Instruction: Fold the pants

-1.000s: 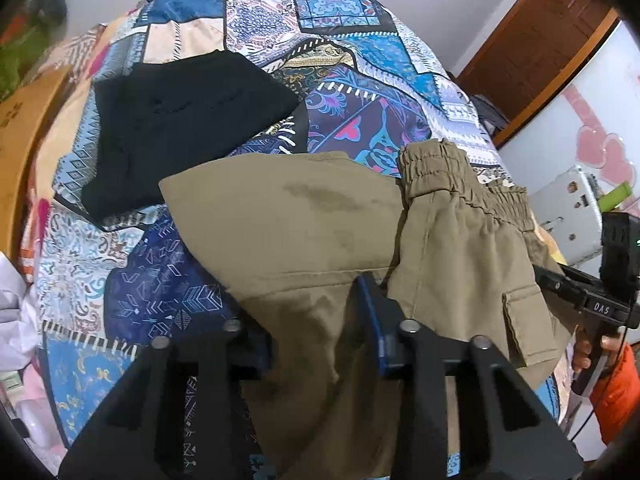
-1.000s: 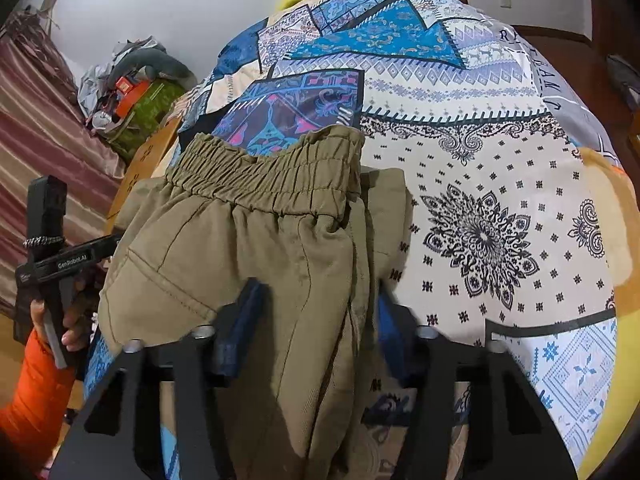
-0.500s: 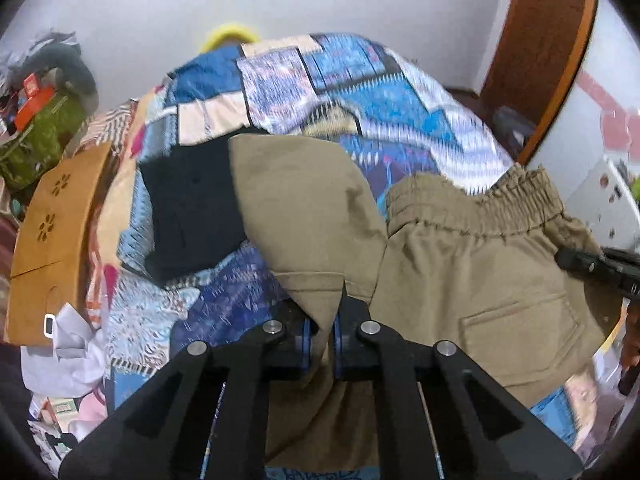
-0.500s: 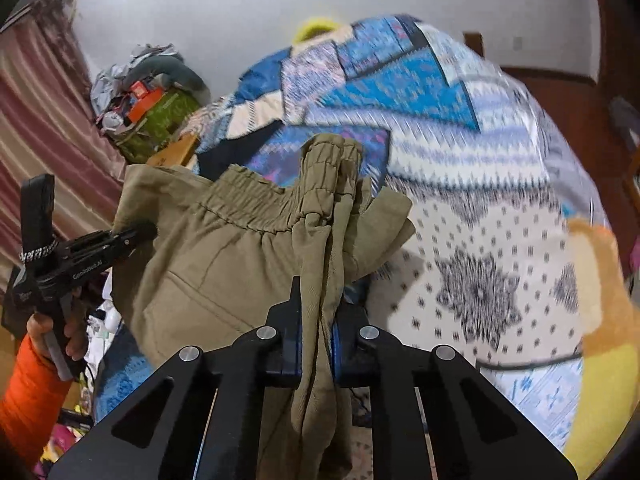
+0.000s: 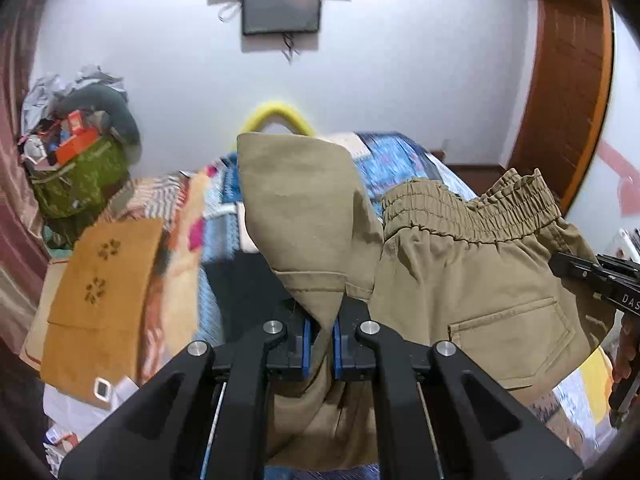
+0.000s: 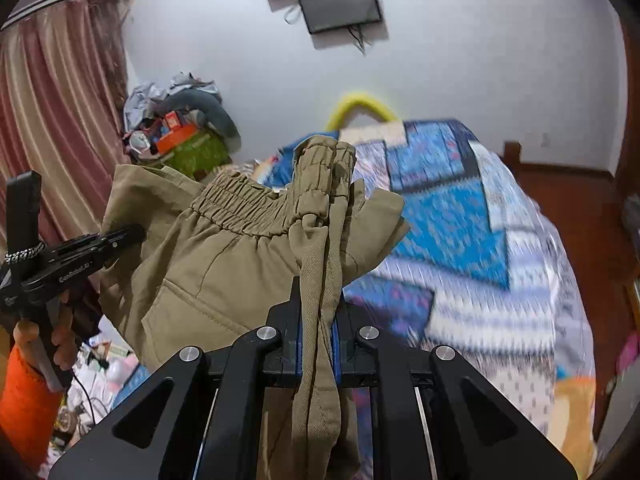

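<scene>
Your left gripper (image 5: 320,332) pinches a khaki pants (image 5: 460,280) hem; only your right gripper (image 6: 318,340) view shows its clamped waistband.

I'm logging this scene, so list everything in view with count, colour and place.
pants: one, khaki, held up over the bed by both claws
bedspread: one, blue patchwork, on the bed below
black garment: one, black, on the bedspread behind the pants
screen: one, dark, on the white wall
yellow object: one, yellow, at the bed's far end
clutter pile: one, mixed colours, beside the curtain
curtain: one, pink, at the left
left claw: one, black, shut on a pant-leg end
right claw: one, black, shut on the waistband side
</scene>
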Tool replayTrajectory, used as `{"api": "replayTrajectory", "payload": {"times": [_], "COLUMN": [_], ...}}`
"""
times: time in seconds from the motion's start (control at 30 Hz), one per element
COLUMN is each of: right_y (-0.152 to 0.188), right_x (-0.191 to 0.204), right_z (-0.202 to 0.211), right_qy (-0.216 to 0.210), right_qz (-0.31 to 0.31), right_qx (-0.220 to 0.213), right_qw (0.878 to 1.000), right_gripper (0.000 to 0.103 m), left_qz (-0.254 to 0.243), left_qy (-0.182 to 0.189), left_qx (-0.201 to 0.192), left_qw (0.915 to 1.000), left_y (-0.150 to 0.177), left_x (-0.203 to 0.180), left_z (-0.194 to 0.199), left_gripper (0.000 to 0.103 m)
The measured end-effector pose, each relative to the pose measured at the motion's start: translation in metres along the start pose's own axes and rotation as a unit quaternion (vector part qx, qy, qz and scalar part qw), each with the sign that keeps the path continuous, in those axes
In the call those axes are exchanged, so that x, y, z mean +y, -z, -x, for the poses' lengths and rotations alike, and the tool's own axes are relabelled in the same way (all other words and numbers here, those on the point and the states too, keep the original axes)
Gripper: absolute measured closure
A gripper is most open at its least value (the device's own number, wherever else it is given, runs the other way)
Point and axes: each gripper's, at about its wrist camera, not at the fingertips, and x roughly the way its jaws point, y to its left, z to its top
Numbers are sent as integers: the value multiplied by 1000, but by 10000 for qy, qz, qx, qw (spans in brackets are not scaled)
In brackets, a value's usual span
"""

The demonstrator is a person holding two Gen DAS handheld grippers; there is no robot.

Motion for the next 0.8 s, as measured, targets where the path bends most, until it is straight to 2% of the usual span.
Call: {"api": "replayTrajectory", "payload": {"times": [0.13, 0.33, 0.5, 0.8], "right_y": [-21, -34, -29, -9], "right_x": [12, 24, 20, 15], "right_z": [-27, -86, -149, -237], "right_qy": [-117, -239, -340, -128], "right_qz": [116, 207, -44, 168], "right_qx": [-88, 43, 288, 989], "right_qw": [9998, 9995, 9990, 9949], "right_gripper": [94, 94, 94, 94], "left_qz": [140, 289, 476, 695], "left_qy": [-198, -467, -625, -744], "left_qx": [-60, 118, 475, 1067], "left_qw": [9997, 9984, 9958, 9891], "left_y": [-16, -20, -5, 39], "left_x": [28, 68, 97, 132], "left_z": [-16, -61, -123, -220], "left_gripper": [95, 95, 95, 95]}}
